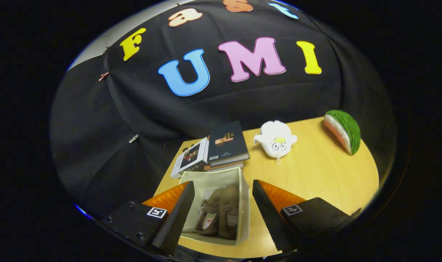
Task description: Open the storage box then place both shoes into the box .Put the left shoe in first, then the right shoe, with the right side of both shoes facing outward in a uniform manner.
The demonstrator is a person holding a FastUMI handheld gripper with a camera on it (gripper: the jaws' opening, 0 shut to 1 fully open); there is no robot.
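An open cream fabric storage box (242, 193) stands on the wooden table right below and between my fingers. Two brown shoes (221, 213) lie side by side inside it, soles toward one wall, a pale tag showing on the left one. My gripper (221, 214) hovers above the box, open wide, with nothing between its fingers. The left finger (175, 218) overlaps the box's left wall and the right finger (266, 218) sits just past its right wall.
A stack of books (226, 145) and a white flat carton (190, 158) lie just beyond the box. Farther on the table (315, 171) sit a white plush toy (276, 139) and a watermelon-slice toy (343, 130). Black cloth hangs behind.
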